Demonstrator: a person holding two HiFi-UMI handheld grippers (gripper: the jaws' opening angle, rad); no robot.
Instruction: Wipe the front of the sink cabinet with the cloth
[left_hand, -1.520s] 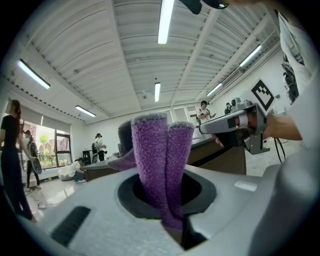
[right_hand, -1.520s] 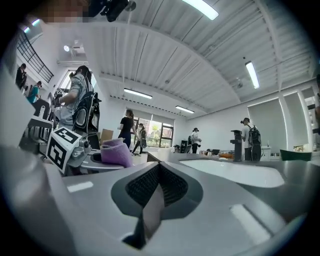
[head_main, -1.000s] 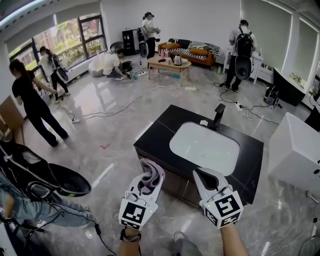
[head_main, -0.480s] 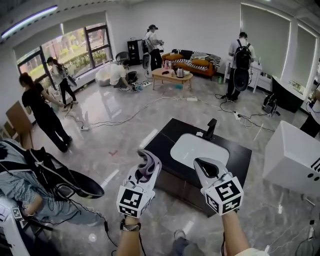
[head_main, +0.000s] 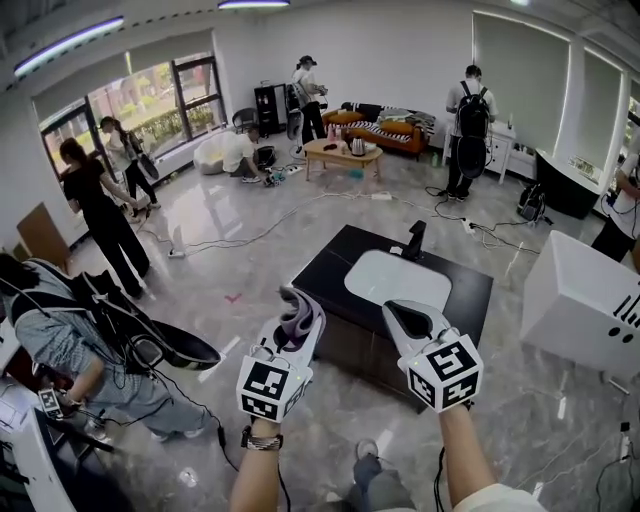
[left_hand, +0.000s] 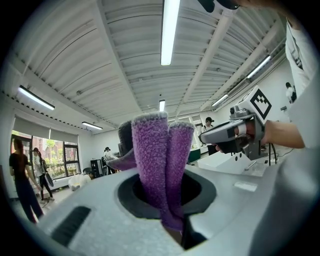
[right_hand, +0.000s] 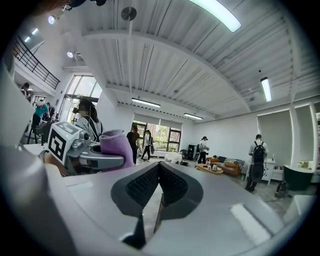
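The sink cabinet (head_main: 352, 349) stands on the floor ahead of me, with a black top, a white basin (head_main: 398, 278) and a black faucet (head_main: 413, 240). Both grippers are held up in front of its near face, apart from it. My left gripper (head_main: 296, 312) is shut on a folded purple cloth (head_main: 299, 325), which sticks out past the jaws. In the left gripper view the cloth (left_hand: 160, 165) fills the jaw gap. My right gripper (head_main: 405, 318) is shut with nothing in it; its ribbed pads (right_hand: 172, 186) meet. The right gripper view shows the cloth (right_hand: 117, 145) in the left gripper.
A white block-shaped unit (head_main: 585, 300) stands right of the cabinet. A person crouches with a dark bag (head_main: 170, 350) at my near left. Cables (head_main: 250, 225) trail over the glossy floor. Other people, a coffee table (head_main: 335, 152) and a sofa are far back.
The head view has pulled back, so the cabinet looks smaller and farther off. Both grippers stay raised, the cloth still in the left one.
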